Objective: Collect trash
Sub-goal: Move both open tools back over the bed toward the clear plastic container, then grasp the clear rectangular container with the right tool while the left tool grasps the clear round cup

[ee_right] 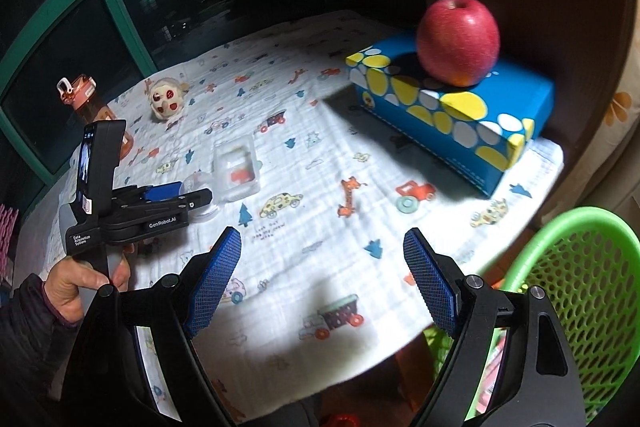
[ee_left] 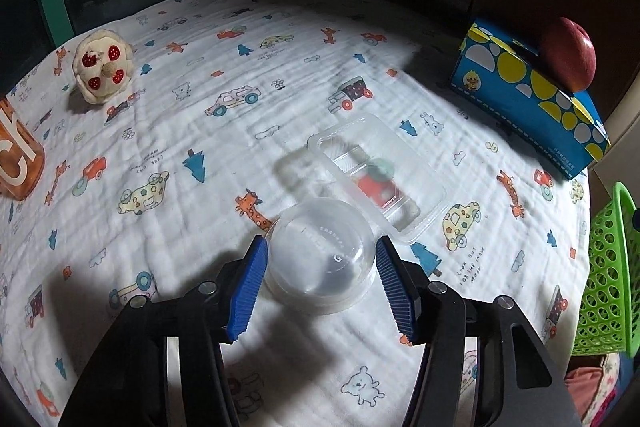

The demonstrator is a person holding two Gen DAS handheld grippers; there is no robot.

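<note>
Left gripper [ee_left: 320, 259] sits low and level, blue pads spread wide with a gap on each side. The person's left hand [ee_right: 82, 281] wraps its handle, dark sleeve at the wrist. Right gripper [ee_right: 322, 247] hangs higher, jaws parted, nothing between the pads.

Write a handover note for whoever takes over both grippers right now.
Left gripper: open, pads flanking the clear plastic dome lid on the cloth, not yet clamped.
Right gripper: open, empty, above the table edge near the green basket.
Clear plastic tray lies just beyond the lid, touching or overlapping it.
Done: neither piece collected; the basket's contents are unclear.
Left: grip the lid, likely drop it in the basket, then the tray. Apple on the tissue box probably stays.
</note>
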